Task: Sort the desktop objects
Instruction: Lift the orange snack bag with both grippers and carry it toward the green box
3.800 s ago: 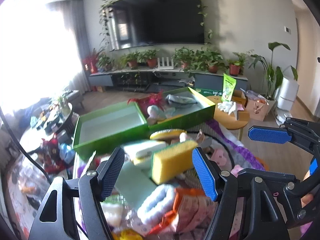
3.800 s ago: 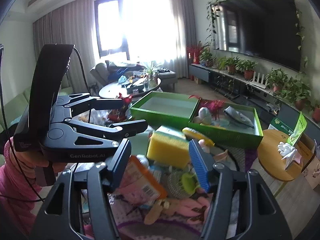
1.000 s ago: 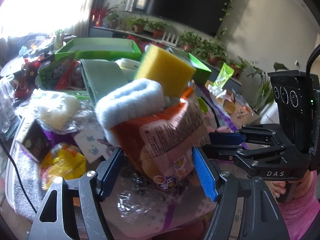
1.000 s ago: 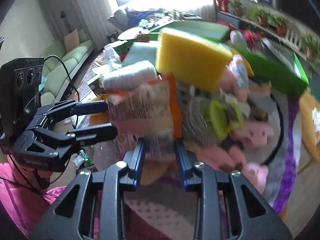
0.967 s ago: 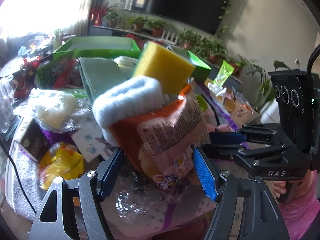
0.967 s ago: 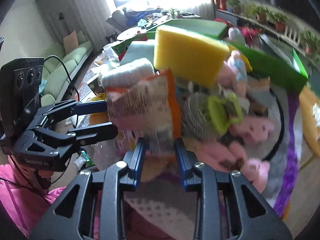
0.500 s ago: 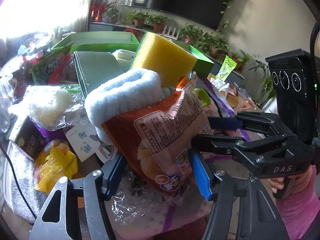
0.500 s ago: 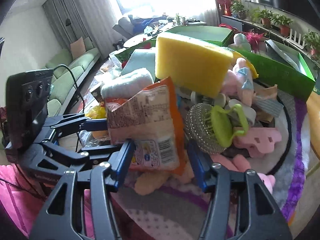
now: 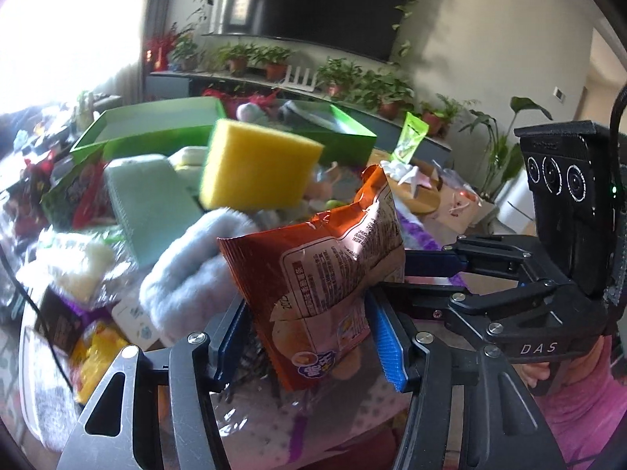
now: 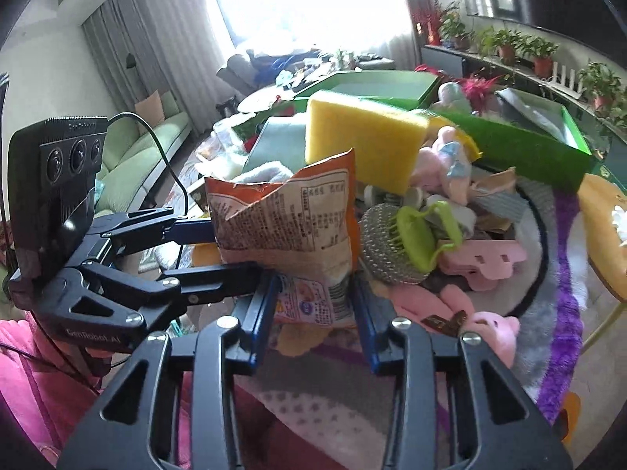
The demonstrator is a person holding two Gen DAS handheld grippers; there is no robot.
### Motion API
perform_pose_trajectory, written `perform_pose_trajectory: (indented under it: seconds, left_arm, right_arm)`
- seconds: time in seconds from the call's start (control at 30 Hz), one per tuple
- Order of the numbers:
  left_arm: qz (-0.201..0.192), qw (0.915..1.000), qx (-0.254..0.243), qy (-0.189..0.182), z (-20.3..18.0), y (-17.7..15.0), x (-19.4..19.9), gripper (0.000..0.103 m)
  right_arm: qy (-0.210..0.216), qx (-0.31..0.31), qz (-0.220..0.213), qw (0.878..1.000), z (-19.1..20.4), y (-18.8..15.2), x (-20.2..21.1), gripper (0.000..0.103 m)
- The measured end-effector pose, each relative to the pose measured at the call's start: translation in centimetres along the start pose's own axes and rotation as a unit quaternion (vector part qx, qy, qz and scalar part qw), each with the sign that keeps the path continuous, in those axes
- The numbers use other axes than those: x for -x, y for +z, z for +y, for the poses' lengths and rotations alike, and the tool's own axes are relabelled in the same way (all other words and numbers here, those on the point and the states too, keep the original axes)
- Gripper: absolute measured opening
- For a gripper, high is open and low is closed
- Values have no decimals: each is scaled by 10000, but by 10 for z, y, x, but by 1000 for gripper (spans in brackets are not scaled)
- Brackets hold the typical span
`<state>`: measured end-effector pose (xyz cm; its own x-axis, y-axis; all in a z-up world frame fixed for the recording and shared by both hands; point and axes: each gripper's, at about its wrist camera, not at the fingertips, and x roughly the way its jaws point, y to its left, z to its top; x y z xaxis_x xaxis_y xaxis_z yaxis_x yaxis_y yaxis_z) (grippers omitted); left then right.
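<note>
Shows an orange snack bag (image 9: 325,266) standing upright at the near edge of a crowded heap, straddled by both tools at once. From the right wrist, finds the right gripper (image 10: 313,313) drawn in narrow around the bag's lower end, with a blue pad pressed to each side of the printed foil. From the left wrist, finds the left gripper (image 9: 309,342) also partly closed around the same bag: right-hand pad against the foil, but a dark sliver between the left-hand pad and the bag's edge, so cannot tell whether that pinch is firm. Crosses the two pairs of fingers roughly at right angles, each pair reaching in from the side in the other camera's view, one finger in front of the bag and one behind it. Just behind the bag, leans a fluffy pale-blue cloth (image 9: 184,270) against its left side and props a yellow sponge (image 9: 254,168) above it, tilted and slightly blurred. Left of the sponge, lays a mint-green pad (image 9: 153,203) on the pile. To the bag's right, sets a steel scourer (image 10: 380,243) touching a lime-green brush (image 10: 419,235), with a pink plastic piece (image 10: 490,258) just beside them. Farther back, places two open green boxes (image 9: 149,137) side by side.
</note>
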<state>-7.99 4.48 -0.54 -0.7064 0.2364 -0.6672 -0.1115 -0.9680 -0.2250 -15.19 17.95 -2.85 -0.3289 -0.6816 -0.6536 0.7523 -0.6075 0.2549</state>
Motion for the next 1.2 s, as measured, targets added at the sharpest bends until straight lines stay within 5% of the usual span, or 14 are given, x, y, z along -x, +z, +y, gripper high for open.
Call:
perform_pose_trajectory:
  seconds: [0.7, 1.2]
  left_arm:
    - [-264, 9902, -1373, 45, -68, 82, -29, 55]
    - [-275, 9842, -1746, -8, -81, 146, -50, 55]
  right_arm:
    - [-478, -778, -993, 9909, -64, 16, 49, 38]
    - [-696, -1019, -1424, 9821, -109, 58, 65, 38]
